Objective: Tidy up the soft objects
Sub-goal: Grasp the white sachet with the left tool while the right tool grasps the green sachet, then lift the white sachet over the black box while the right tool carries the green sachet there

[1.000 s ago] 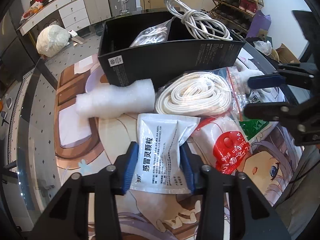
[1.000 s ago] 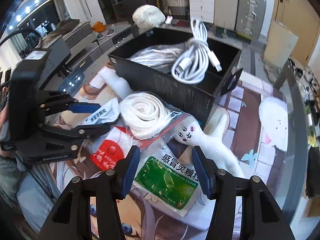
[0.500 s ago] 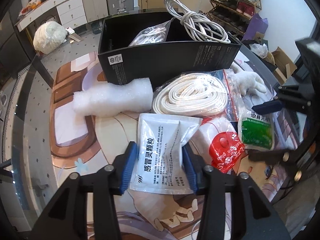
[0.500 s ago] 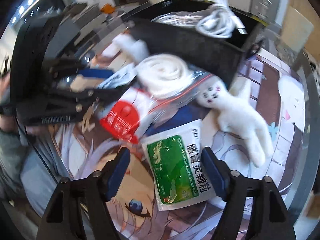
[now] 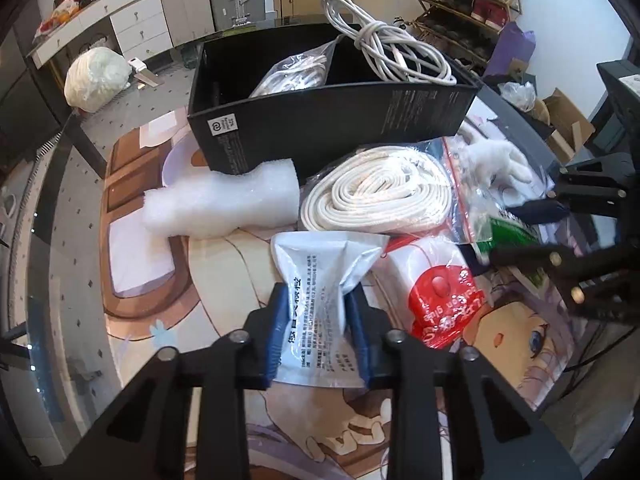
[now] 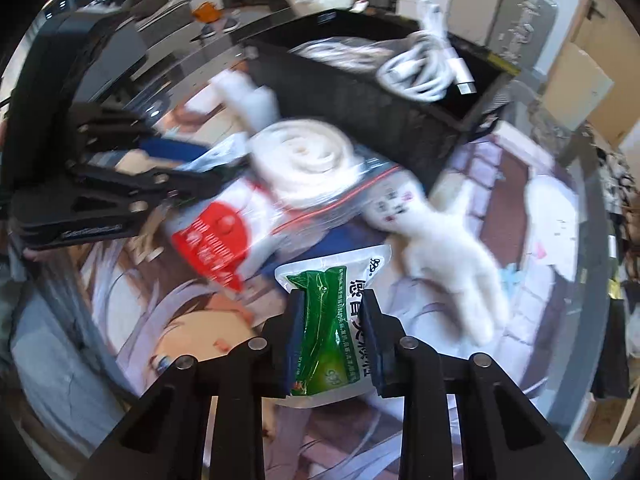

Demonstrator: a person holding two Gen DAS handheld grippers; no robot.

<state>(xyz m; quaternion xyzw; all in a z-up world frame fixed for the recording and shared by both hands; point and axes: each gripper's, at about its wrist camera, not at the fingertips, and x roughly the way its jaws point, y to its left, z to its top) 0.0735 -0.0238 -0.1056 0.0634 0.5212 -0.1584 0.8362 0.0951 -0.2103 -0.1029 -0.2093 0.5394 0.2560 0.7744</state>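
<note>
My left gripper points down at the mat and its jaws are closing: the blue pads press a white medicine sachet, which buckles between them. In the blurred right wrist view, my right gripper is closing too, and its pads squeeze a creased green sachet. Around them lie a coiled white strap in a zip bag, a foam piece, a red-and-white pack and a white plush toy. Behind stands a black box holding a white cable and a bagged cable.
Everything lies on a printed cartoon mat over a glass table whose edge curves along the left. A white bundle rests at the back left. A shoe rack and cabinets stand beyond the table.
Both grippers' jaws opened wider, then closed onto their sachets, which now crease. The right gripper has shifted so that the green sachet sits between its fingers.
</note>
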